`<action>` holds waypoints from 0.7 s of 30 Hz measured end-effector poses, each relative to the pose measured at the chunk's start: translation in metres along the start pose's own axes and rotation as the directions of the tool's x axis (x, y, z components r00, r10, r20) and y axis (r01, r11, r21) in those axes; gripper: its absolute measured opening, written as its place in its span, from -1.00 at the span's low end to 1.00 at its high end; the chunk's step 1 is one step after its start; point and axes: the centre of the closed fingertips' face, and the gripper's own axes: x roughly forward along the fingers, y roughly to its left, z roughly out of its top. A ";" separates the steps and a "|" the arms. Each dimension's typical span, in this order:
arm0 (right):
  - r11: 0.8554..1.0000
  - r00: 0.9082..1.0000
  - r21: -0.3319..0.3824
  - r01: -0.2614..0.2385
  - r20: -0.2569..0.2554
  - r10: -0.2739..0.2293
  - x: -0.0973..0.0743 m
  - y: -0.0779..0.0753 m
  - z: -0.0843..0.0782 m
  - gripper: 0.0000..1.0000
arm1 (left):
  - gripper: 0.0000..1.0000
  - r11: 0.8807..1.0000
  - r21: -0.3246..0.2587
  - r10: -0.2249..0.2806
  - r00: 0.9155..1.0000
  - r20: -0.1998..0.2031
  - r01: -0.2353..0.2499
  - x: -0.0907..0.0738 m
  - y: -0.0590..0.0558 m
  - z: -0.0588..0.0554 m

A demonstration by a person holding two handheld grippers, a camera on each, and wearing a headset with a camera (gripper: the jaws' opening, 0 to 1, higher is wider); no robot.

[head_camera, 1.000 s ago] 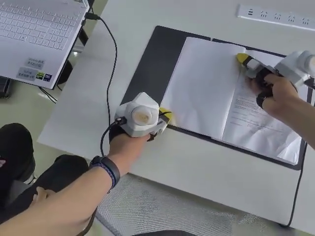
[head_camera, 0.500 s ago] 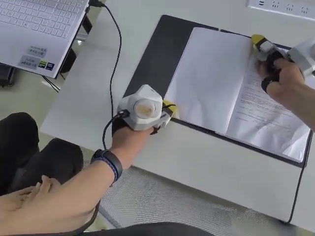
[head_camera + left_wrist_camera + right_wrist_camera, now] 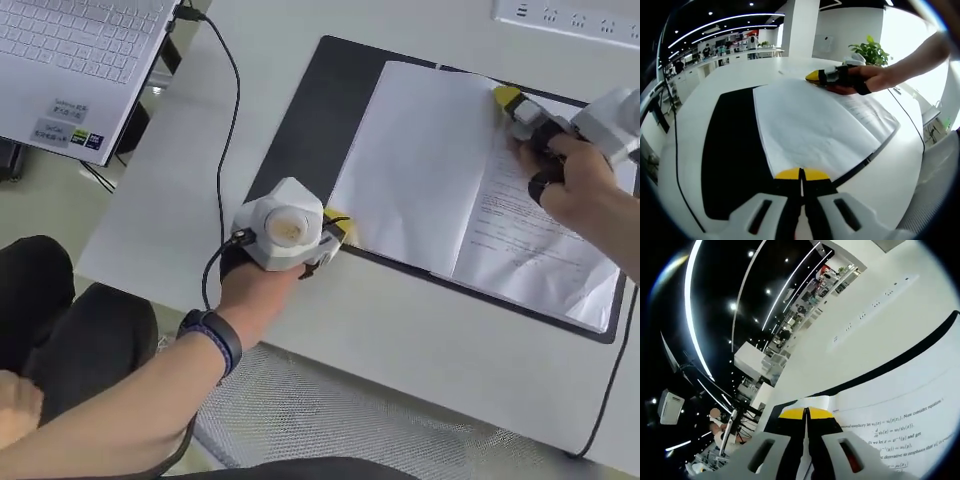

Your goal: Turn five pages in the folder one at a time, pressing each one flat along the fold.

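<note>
**A:** layout?

**B:** White table (image 3: 170, 200). Black folder (image 3: 300, 130) lies open on it, slightly skewed, with its near edge close to the table's front edge. Laptop (image 3: 70, 60) is on the far left, hanging over the table edge, well apart from the folder.

**A:** pages?

**B:** Blank page (image 3: 420, 160) lies over the folder's middle, and the bare black cover shows to its left. Printed page (image 3: 530, 240) is on the right of the fold, with lines of text and formulas.

**A:** anything in the way?

**B:** Person's right hand (image 3: 570, 185) covers the top of the printed page. Power strip (image 3: 570, 25) sits past the folder's far edge, not touching it. Black cable (image 3: 232, 110) runs down the table just left of the folder to the left gripper.

**A:** grippers?

**B:** Left gripper (image 3: 335, 228) is at the blank page's near-left corner. Its yellow tips are together, and its own view (image 3: 801, 174) shows nothing between them. Right gripper (image 3: 507, 97) is at the far end of the fold, tips on the paper. Its jaws are closed too (image 3: 806, 412), with nothing visibly held.
</note>
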 end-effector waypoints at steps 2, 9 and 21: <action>1.000 1.000 -0.003 -0.013 -0.016 0.013 -0.003 0.002 -0.006 -1.00 | -1.00 1.000 0.004 -0.003 1.000 -0.003 0.003 0.000 0.000 0.000; 0.999 0.998 -0.016 -0.038 -0.044 0.037 -0.024 0.027 -0.029 -1.00 | -1.00 1.000 0.001 0.000 1.000 -0.004 0.000 0.000 -0.001 0.000; 0.994 0.989 -0.013 -0.104 -0.106 0.102 -0.056 0.045 -0.060 -1.00 | -1.00 1.000 0.007 -0.007 1.000 -0.010 0.008 0.000 -0.001 -0.001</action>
